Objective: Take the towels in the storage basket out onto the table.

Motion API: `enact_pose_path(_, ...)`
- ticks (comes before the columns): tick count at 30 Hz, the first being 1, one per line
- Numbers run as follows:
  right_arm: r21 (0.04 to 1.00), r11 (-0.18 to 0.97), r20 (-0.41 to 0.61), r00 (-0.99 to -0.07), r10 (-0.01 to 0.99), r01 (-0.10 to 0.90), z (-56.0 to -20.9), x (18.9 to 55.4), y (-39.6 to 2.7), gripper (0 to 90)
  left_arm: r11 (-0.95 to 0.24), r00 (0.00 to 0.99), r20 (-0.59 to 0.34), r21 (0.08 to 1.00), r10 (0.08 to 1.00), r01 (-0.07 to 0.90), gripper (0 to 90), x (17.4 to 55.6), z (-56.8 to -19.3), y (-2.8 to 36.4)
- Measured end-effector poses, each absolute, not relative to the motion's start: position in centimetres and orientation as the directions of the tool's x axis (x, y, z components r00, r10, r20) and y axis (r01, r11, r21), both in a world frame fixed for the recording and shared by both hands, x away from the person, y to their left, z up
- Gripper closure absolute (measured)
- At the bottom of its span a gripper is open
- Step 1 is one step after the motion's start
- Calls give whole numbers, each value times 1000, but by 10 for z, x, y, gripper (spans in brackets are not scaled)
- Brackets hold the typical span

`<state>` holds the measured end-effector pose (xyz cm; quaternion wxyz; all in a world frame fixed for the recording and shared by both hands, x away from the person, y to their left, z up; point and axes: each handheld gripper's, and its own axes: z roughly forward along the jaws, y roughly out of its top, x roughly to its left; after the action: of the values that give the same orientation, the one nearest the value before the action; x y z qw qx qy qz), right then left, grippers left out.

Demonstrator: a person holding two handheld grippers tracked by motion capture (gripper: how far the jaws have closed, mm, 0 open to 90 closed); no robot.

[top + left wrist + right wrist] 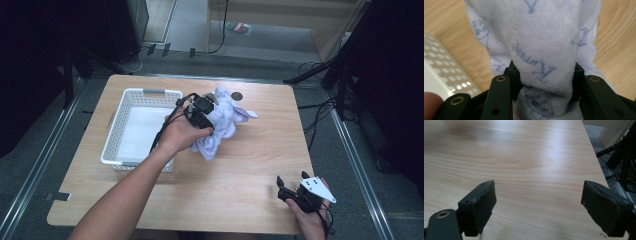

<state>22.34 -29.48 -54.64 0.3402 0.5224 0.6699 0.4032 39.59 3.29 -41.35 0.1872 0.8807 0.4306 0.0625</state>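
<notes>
Towel (544,45) print – perhaps lettering, close-up

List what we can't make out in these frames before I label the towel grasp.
- Left tongs: tips buried in the towel in the high view; in the left gripper view the towel's fold covers the pads.
- Towel print: partly legible, cut by folds and the frame edge.
- Basket: near wall hidden by the forearm in the high view.
- Small dark round thing beyond the towel: too small to identify.
- Right tongs: open over bare table.
</notes>
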Motion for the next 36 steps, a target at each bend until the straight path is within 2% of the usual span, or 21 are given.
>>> enact_pose_path(7, 895, 123, -29, -221, 975, 428, -546, 223, -295, 129, -562, 628, -68, 382, 775, 734, 595, 395, -431, 13)
enact_pose_path(15, 895, 120, -24, -223, 975, 430, -546, 224, -296, 130, -570, 633, -123, 332, 764, 752, 557, 392, -462, -4)
enact_pose_path(16, 894, 120, -24, -222, 975, 431, -546, 224, -296, 130, -581, 642, -127, 322, 756, 747, 525, 391, -465, -7)
enact_pose_path(18, 894, 120, -24, -221, 975, 432, -546, 224, -296, 130, -607, 666, -126, 315, 735, 729, 399, 389, -468, -11)
enact_pose_path(21, 894, 120, -25, -220, 975, 432, -546, 224, -296, 130, -589, 651, -121, 326, 749, 739, 86, 386, -465, -13)
enact_pose_path(23, 894, 119, -24, -219, 975, 433, -546, 224, -296, 130, -589, 650, -116, 329, 751, 739, 0, 385, -460, -11)
enact_pose_path(26, 894, 119, -24, -219, 975, 432, -546, 224, -296, 130, -596, 661, -97, 350, 744, 723, 0, 381, -451, -3)
enact_pose_path(36, 892, 120, -25, -218, 976, 435, -546, 224, -296, 130, -520, 607, -72, 441, 792, 731, 0, 372, -419, 50)
